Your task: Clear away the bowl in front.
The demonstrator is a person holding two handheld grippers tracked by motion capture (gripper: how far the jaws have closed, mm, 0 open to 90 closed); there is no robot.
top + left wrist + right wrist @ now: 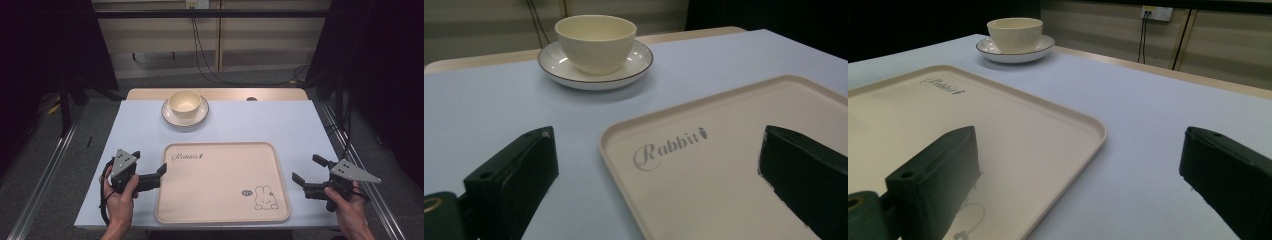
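Two tools wait spread wide, empty: left tool [162, 170] and right tool [305, 170] flank the tray [220, 210] at lower centre. Cup [184, 102] sits upper centre, nearer left.

Cream tray [220, 185] between two open tools, left tool [161, 171] and right tool [306, 170]; bowl [184, 102] on saucer [170, 116] beyond.

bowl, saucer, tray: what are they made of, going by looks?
Bowl: likely glazed ceramic; cream, smooth, with a soft sheen and a thick rim.
Saucer: probably the same glazed ceramic; glossy white with a thin dark rim line.
Tray: looks like matte plastic or melamine; beige, moulded raised lip, printed "Rabbit" lettering and a bunny drawing. Can't rule out coated wood.
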